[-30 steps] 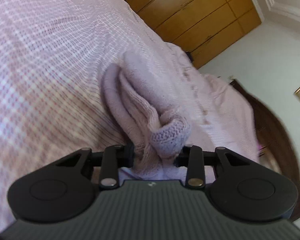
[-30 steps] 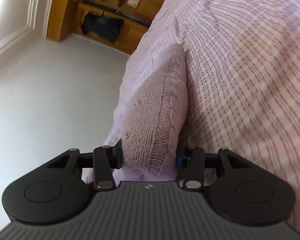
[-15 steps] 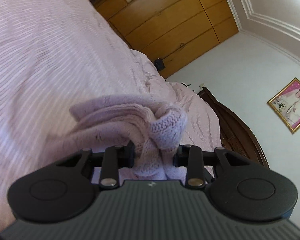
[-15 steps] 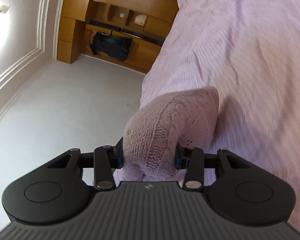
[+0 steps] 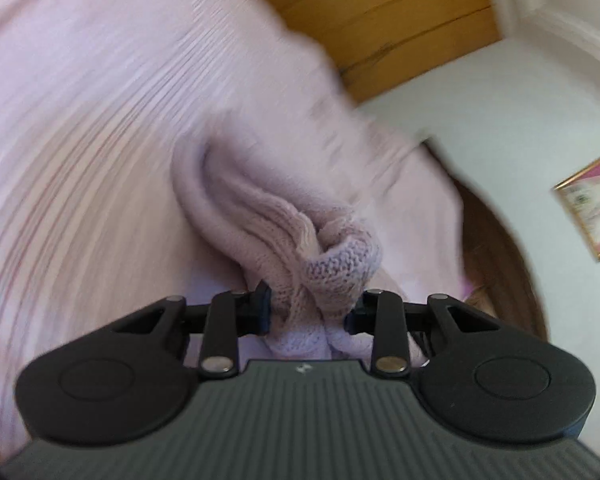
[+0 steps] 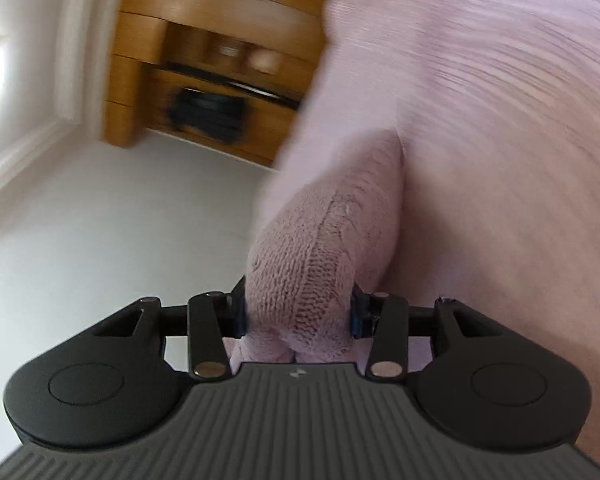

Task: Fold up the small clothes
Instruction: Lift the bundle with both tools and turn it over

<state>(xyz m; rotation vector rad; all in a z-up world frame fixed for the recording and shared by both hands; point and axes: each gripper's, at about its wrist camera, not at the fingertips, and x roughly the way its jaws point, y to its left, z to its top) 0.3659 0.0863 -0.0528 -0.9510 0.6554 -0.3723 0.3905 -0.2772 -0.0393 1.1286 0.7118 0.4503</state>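
While no writing reads, both claws clamp the knit garment (image 5: 268, 224).

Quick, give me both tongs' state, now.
Left tongs: closed on the knit sweater.
Right tongs: closed on the same knit sweater.

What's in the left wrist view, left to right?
Bedspread → knit garment, clamped in the left hand-held gripper → dark wooden headboard → framed picture on the wall.
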